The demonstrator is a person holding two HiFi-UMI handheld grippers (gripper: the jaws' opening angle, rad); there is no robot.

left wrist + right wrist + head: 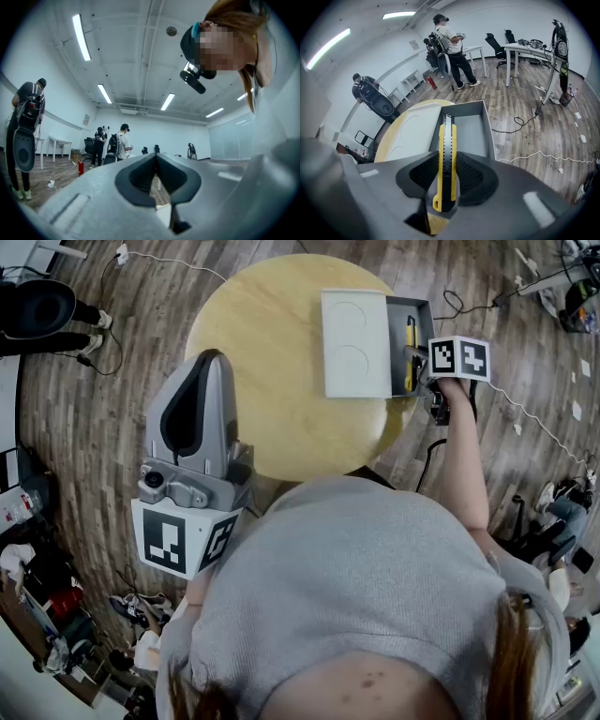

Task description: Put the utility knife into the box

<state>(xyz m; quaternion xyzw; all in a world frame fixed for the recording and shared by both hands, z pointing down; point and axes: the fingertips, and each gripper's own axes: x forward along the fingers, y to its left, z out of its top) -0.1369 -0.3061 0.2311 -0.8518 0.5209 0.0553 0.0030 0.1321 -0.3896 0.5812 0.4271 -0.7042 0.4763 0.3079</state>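
The yellow-and-black utility knife (446,154) stands lengthwise between the pads of my right gripper (447,158), which is shut on it. Its tip points into the open grey box (472,125) just below and ahead. In the head view the right gripper (418,358) holds the knife (410,345) over the box (422,307) at the table's far right edge. The box's white lid (354,343) lies beside it on the left. My left gripper (208,357) is raised near my body, away from the box, with its jaws together and nothing in them (156,157).
The round wooden table (272,381) bears only the box and lid. Cables (539,427) trail over the wood floor to the right of it. Several people (452,44) with gear, desks and chairs stand farther off in the room.
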